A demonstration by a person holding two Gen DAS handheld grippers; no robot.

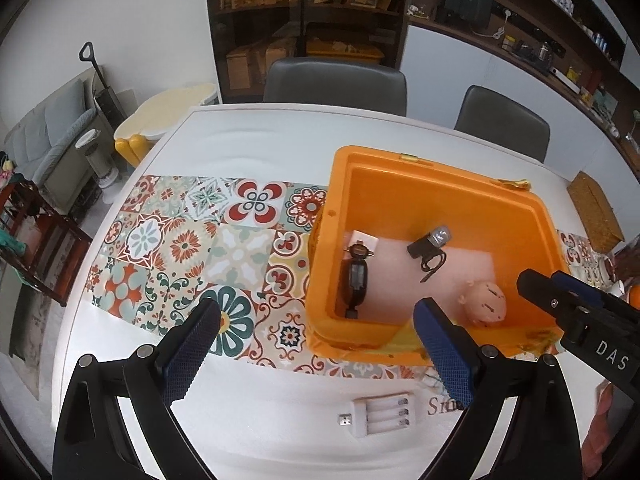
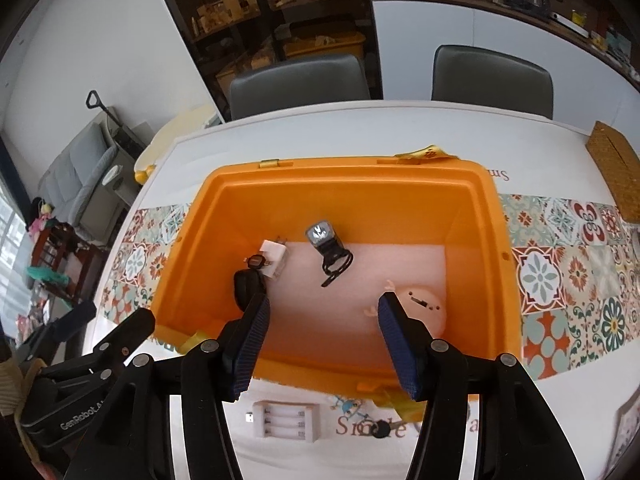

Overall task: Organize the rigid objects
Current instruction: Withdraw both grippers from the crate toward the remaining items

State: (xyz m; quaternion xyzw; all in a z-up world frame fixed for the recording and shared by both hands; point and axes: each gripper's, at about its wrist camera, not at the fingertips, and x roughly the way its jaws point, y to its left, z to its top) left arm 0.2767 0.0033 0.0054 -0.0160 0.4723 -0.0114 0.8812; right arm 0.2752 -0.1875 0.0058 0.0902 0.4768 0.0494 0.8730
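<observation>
Closest to the lens, the right gripper [image 2: 322, 344] hangs over the orange bin [image 2: 494, 216] with its fingers parted and nothing between them, and the left gripper [image 1: 316, 354] stands wide and empty above the table [image 1: 256, 136]. Down in the bin lie a peach doll head [image 2: 426, 306], a black bike light [image 2: 326, 246], a white charger [image 2: 274, 258] and a black gadget [image 1: 356, 280] (its make I cannot tell). Just outside the bin's near wall, a white battery charger [image 1: 382, 414] rests on the table.

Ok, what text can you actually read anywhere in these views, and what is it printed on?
"DAS": on the right gripper body.
"GenRobot", rest cut off: on the left gripper body.
"Sm…le", middle hidden: printed on the white table cover.
Shelf boxes: too blurred to read.
</observation>
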